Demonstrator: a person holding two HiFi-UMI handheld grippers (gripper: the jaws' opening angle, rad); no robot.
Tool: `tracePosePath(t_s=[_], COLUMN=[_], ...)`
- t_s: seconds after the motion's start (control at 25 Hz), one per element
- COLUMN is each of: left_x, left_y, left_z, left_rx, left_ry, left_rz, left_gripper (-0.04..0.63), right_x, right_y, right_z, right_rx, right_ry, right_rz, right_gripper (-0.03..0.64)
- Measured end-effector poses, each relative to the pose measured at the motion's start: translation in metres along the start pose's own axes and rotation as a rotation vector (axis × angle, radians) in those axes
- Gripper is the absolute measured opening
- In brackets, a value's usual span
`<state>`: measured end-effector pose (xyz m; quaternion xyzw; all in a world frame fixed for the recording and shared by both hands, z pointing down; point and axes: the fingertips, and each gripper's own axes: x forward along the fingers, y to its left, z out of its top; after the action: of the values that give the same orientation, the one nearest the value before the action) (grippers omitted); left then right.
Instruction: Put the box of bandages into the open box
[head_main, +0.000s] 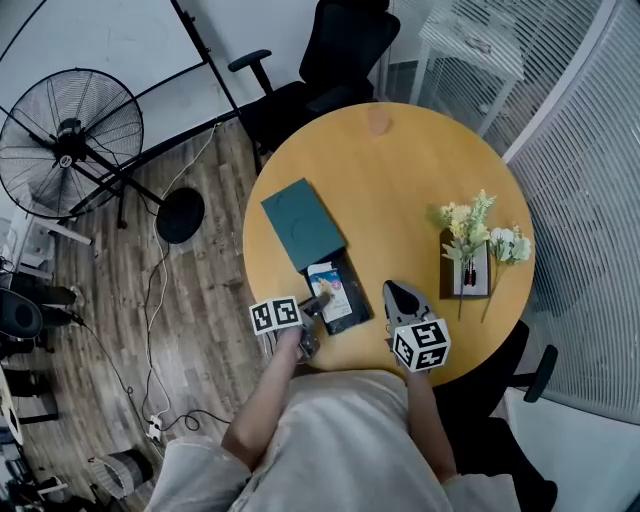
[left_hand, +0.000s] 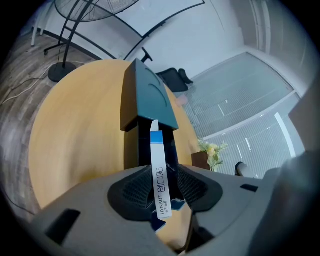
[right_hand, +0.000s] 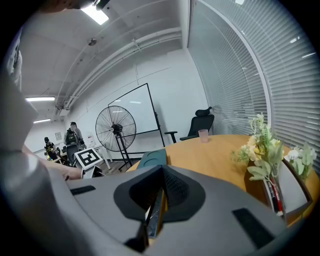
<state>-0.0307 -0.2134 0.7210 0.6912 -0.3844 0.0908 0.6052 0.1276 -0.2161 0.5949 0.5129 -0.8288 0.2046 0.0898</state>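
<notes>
We see a round wooden table (head_main: 400, 170) with a standing fan (head_main: 70, 130) on the floor beyond its left edge and a black office chair (head_main: 330, 60) at its far edge. Near the tabletop's near-left edge sits the open box (head_main: 352, 272), a dark tray, with its teal lid (head_main: 303, 222) lying at the far end and overlapping it. By the right edge a small dark holder carries pale flowers (head_main: 470, 225).

The left gripper (head_main: 318, 300) reaches over the near edge into the tray. Its jaws stand wide apart, with a gap between each ribbed pad (left_hand: 137, 190) and the box of bandages (head_main: 331, 292), which stands on its thin edge between them. The bandages are inside the open box, apparently resting on its floor, though we cannot see the contact clearly.

The right gripper (head_main: 393, 288) rests just right of the tray, near the near edge, with its jaws closed together on nothing.
</notes>
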Motion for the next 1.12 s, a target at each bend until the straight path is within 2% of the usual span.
tracePosePath(t_s=[0.44, 0.8, 0.96, 1.12], left_x=[-0.007, 0.008, 0.003, -0.01], left_y=[-0.004, -0.009, -0.012, -0.013], left_z=[0.004, -0.008, -0.004, 0.004], left_rx=[0.056, 0.107, 0.128, 0.186], left_ry=[-0.023, 0.044, 0.022, -0.006], left_rz=[0.014, 0.029, 0.032, 0.044], left_gripper=[0.146, 0.147, 0.146, 0.146], right_x=[-0.001, -0.003, -0.005, -0.004], right_y=[0.002, 0.004, 0.001, 0.001], right_z=[-0.003, -0.001, 0.0, -0.005], right_rx=[-0.009, -0.015, -0.019, -0.012], right_ry=[0.005, 0.007, 0.004, 0.025], right_rz=[0.007, 0.01, 0.006, 0.019], right_gripper=[-0.003, -0.005, -0.005, -0.005])
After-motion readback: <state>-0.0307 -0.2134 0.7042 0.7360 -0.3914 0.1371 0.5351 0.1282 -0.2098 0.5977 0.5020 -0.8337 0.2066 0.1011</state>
